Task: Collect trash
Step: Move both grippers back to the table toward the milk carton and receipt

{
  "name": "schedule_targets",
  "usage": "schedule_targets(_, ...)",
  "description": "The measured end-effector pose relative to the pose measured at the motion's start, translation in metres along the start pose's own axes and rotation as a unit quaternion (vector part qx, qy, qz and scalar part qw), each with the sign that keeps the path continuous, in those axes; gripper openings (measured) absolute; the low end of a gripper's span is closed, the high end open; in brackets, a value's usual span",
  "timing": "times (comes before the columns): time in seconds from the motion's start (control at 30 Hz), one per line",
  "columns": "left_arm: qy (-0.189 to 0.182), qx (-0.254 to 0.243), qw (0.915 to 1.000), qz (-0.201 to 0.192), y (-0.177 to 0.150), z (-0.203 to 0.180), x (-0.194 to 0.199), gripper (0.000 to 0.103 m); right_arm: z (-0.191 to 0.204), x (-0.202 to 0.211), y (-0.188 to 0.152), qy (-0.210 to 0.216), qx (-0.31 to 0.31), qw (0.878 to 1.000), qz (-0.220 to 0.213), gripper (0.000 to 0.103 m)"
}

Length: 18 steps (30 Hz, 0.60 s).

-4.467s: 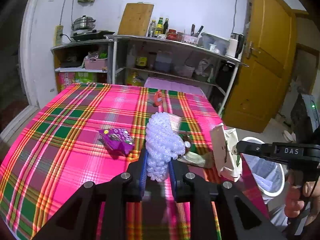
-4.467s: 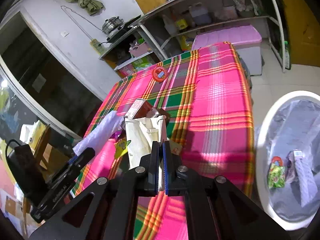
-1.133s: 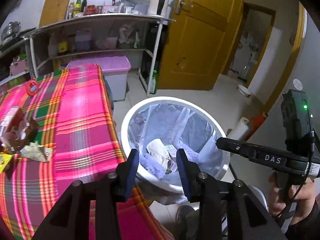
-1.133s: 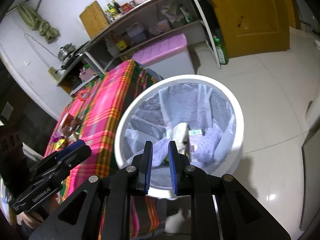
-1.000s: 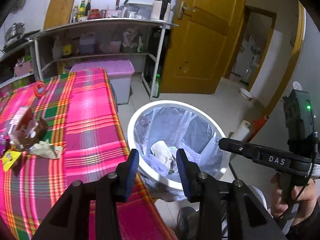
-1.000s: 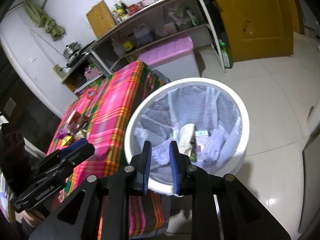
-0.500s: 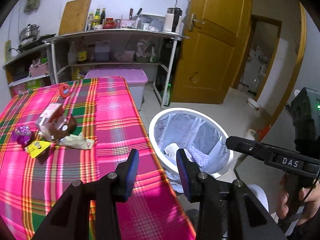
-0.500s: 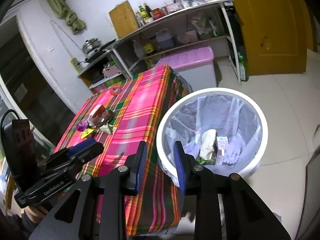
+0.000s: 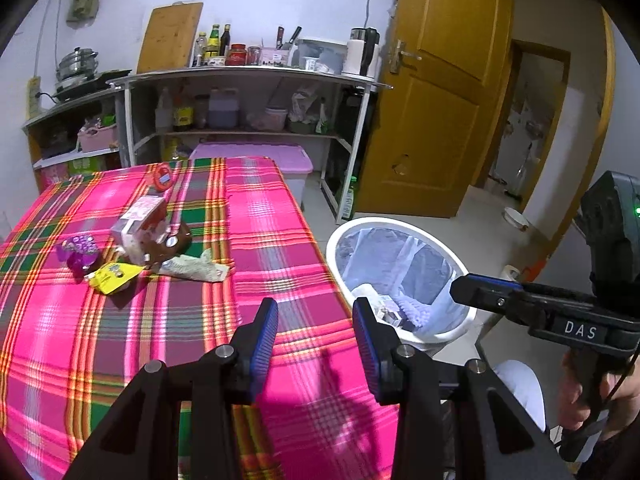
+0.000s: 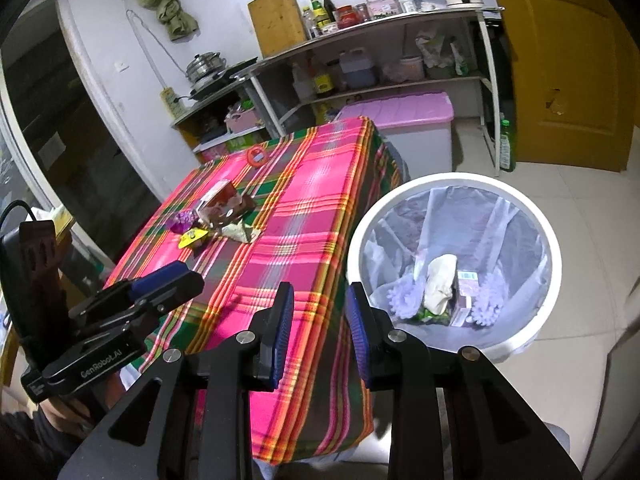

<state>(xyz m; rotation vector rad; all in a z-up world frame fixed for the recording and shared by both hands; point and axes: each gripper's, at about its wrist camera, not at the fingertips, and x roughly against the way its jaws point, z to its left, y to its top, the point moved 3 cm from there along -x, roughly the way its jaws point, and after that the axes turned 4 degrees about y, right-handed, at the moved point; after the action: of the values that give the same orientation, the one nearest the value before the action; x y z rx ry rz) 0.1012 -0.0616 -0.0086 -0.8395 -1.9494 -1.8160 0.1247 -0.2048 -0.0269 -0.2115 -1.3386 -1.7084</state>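
My left gripper [image 9: 314, 316] hangs open and empty over the near edge of the plaid table [image 9: 260, 208]. My right gripper [image 10: 319, 300] is also open and empty, between the table corner and the white bin [image 10: 452, 178]. A white bag [image 10: 440, 284], purple bubble wrap [image 10: 402, 300] and a small box [image 10: 466, 280] lie inside the bin. Farther back on the table lies a cluster: a torn carton [image 9: 140, 228], a purple wrapper [image 9: 78, 254], a yellow wrapper [image 9: 114, 276] and crumpled paper [image 9: 196, 270].
A red ring [image 9: 162, 178] lies at the table's far end. Behind it stand metal shelves [image 9: 248, 76] crowded with bottles and a pink-lidded box [image 9: 256, 154]. A yellow door [image 9: 436, 100] and tiled floor [image 10: 580, 184] are to the right of the bin.
The bubble wrap and white bag held earlier now lie in the bin. Both grippers have drawn back from over the bin and swung toward the table. The right jaws have widened a little.
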Motion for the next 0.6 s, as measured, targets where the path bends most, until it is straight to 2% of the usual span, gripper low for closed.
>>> schedule_targets(0.17, 0.013, 0.014, 0.9998, 0.000, -0.005, 0.017, 0.005, 0.038, 0.012, -0.008, 0.001, 0.009, 0.014, 1.000, 0.005, 0.029)
schedule_targets(0.27, 0.024, 0.024, 0.9994, 0.001, -0.007, 0.031, 0.007, 0.038, 0.021, -0.014, 0.004, 0.016, 0.023, 1.000, 0.005, 0.041)
schedule_targets(0.6, 0.068, 0.060, 0.9958, -0.009, -0.005, 0.083, 0.016, 0.040, 0.045, -0.043, 0.014, 0.028, 0.065, 0.997, 0.022, 0.041)
